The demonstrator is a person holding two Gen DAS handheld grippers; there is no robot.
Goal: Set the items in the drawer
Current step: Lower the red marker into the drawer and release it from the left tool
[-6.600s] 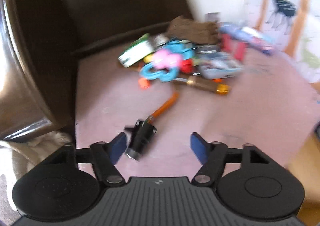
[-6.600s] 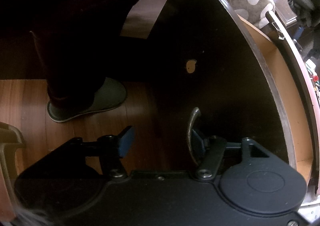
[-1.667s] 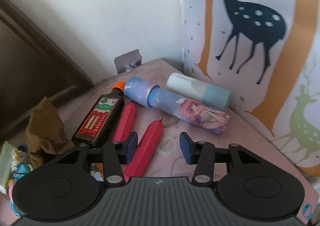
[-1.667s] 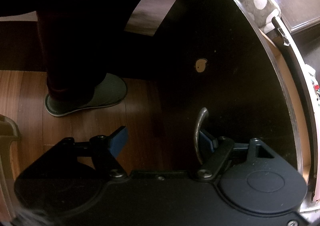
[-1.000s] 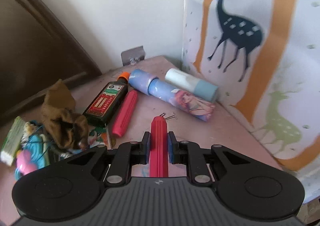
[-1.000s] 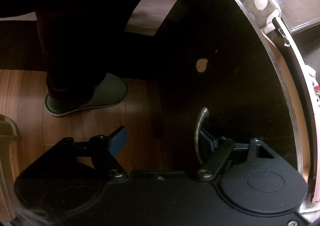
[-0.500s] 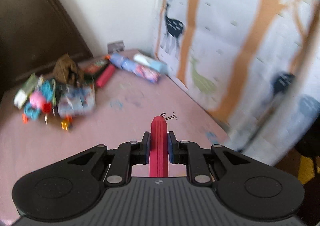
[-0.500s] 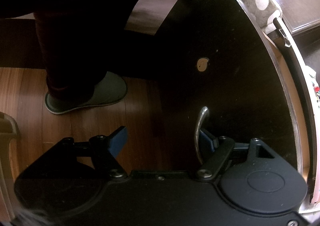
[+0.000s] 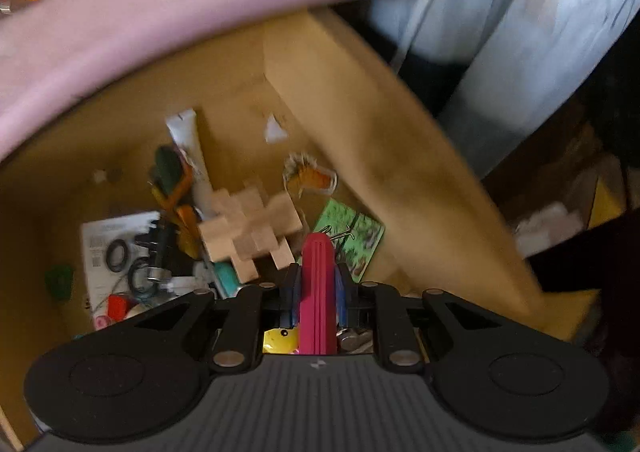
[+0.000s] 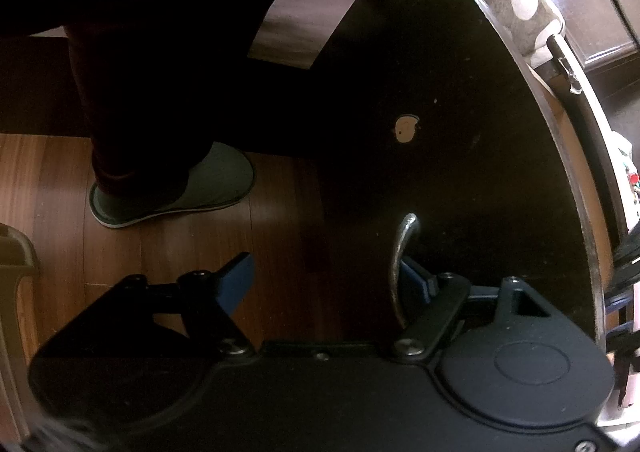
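left gripper (image 9: 317, 284) jaws clamping a ribbed red plastic handle (image 9: 317, 292), hanging above the open light-wood drawer (image 9: 360, 100). below it lying a wooden interlocking block puzzle (image 9: 250, 230), a green picture card (image 9: 352, 240), a white tube (image 9: 188, 140). right gripper (image 10: 328, 280) jaws standing wide, right finger tucking behind the curved metal drawer handle (image 10: 402, 252), not pinching.

A red ribbed handle (image 9: 318, 292) is seen between blue pads (image 9: 294, 292). The drawer (image 9: 360, 124) is tan inside, its front (image 10: 460, 132) near black with a silver pull (image 10: 402, 252). The surface (image 9: 160, 0) above is pink. A pale wooden puzzle (image 9: 250, 228) and a green card (image 9: 356, 240) are seen. The floor (image 10: 60, 244) is reddish-brown, the slipper (image 10: 192, 188) grey-green.
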